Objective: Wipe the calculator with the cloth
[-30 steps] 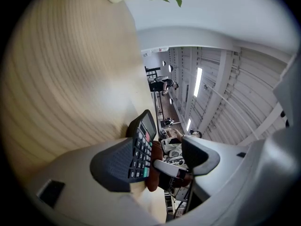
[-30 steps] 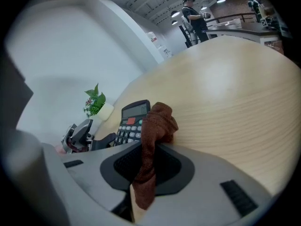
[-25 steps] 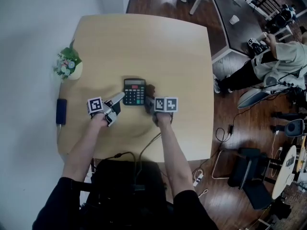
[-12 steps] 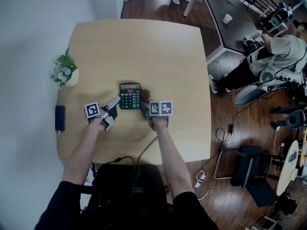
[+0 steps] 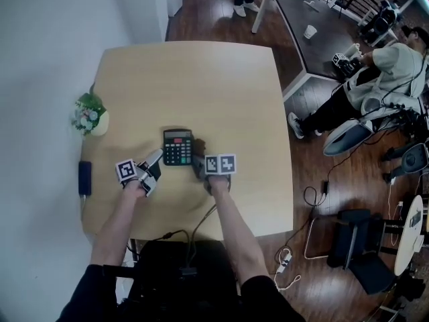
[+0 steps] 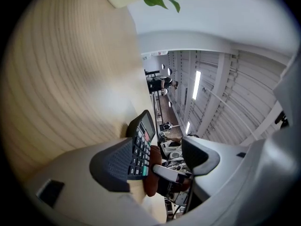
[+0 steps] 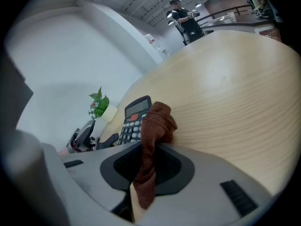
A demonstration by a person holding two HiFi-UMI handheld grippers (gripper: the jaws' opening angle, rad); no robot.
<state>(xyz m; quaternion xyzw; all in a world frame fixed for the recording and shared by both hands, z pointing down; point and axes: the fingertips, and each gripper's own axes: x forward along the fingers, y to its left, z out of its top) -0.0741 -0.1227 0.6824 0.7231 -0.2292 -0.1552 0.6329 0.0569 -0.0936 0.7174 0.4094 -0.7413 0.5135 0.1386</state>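
A black calculator lies flat near the middle of the light wooden table. My right gripper is shut on a brown cloth, just right of the calculator's near right corner. In the right gripper view the cloth bunches out of the jaws beside the calculator. My left gripper stands open at the calculator's near left corner. In the left gripper view nothing sits between its jaws, and the calculator and cloth lie just beyond.
A small pot of flowers stands at the table's left edge, and a dark flat device lies nearer me along that edge. A person sits at a dark table to the right. Cables trail on the wooden floor.
The head view has shifted, so the table sits lower in frame. Both grippers keep about the same places beside the calculator; the cloth stays held.
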